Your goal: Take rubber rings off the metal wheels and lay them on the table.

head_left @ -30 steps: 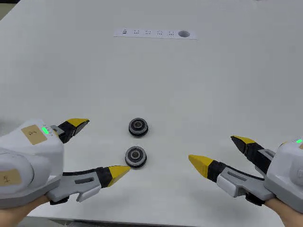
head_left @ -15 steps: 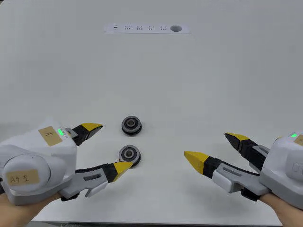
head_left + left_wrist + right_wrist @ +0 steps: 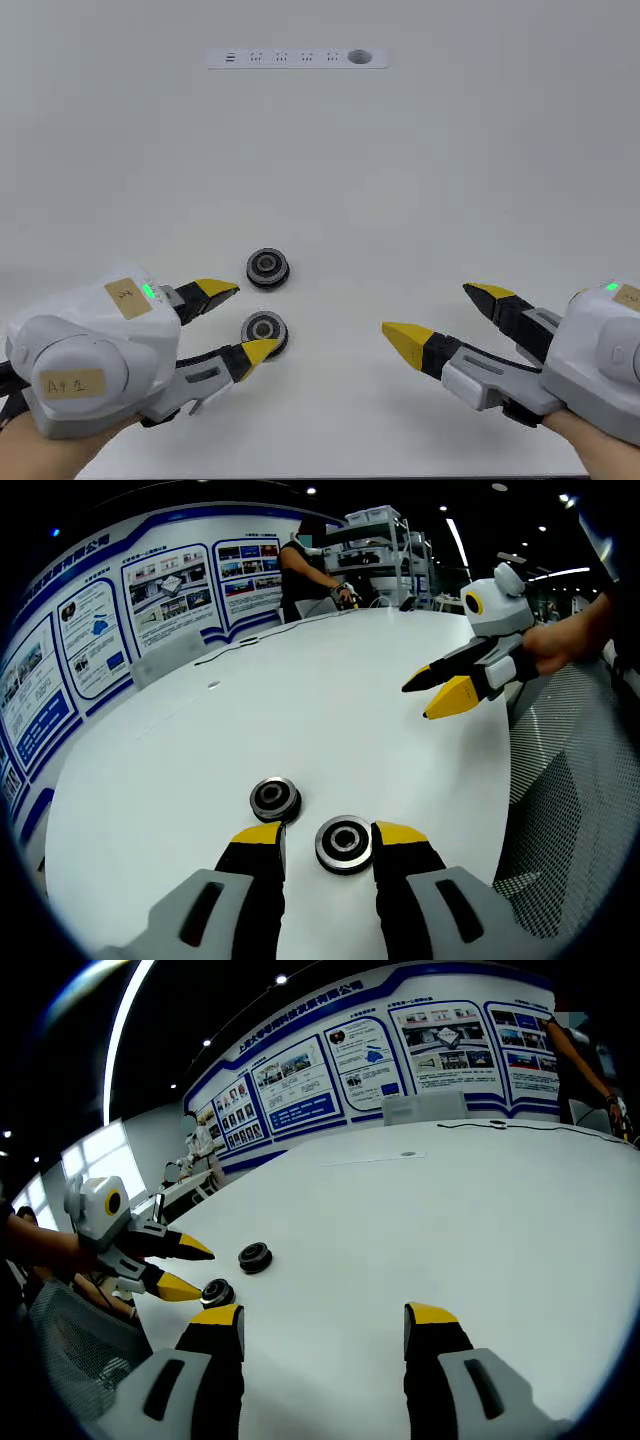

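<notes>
In the head view, the left gripper (image 3: 250, 318) is holding its yellow-tipped jaws spread around the nearer black rubber-ringed metal wheel (image 3: 264, 330) on the white tabletop (image 3: 420, 180), seemingly lining up a grip. The farther wheel (image 3: 268, 268) is sitting just beyond. The right gripper (image 3: 433, 310) is hovering well apart, jaws spread. The handwriting on the tan paper tags (image 3: 72, 382) is unreadable. In the left gripper view, that nearer wheel (image 3: 344, 844) is lying between the tips. In the right gripper view, the wall posters (image 3: 385, 1040) are showing print too small to read.

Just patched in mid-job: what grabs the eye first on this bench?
Two dark-rimmed metal wheels lie close together on the white table. The near wheel sits between the open yellow tips of the left tool, not yet clamped, with the far wheel just beyond it. The right tool hovers open off to the side, over bare tabletop.
</notes>
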Demonstrator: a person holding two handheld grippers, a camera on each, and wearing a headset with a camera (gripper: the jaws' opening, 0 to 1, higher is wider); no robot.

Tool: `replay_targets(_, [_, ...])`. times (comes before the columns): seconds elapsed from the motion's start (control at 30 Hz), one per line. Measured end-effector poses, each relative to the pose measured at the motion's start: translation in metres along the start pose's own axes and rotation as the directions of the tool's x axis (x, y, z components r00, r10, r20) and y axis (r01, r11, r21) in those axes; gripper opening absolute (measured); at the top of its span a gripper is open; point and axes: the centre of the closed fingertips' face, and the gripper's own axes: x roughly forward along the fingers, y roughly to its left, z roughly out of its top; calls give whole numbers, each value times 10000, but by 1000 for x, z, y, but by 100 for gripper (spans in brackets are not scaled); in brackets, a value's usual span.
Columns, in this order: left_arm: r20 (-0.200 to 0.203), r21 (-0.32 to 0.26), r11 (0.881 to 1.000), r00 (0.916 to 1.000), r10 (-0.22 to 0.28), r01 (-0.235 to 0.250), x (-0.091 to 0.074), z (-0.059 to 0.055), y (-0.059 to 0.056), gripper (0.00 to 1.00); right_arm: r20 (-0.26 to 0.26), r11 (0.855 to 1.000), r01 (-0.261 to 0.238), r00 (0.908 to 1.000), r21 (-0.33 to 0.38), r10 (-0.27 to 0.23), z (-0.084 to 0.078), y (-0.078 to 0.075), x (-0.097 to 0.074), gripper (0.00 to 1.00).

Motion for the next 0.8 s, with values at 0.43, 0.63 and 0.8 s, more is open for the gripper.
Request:
replay_targets(0.43, [-286,199,9989,9987,-415,421,4,-7,-9,21,-23,9999,-63,10000,153,63,-1,1,1,65])
replay_targets(0.63, [-302,218,9985,9984,-488,494,5,-7,-10,18,-38,9999,-43,10000,167,44,-1,0,1,65])
replay_targets(0.8, [-356,161,9982,9977,-570,576,7,-9,-10,16,-24,9998,-29,10000,171,29,-1,0,0,65])
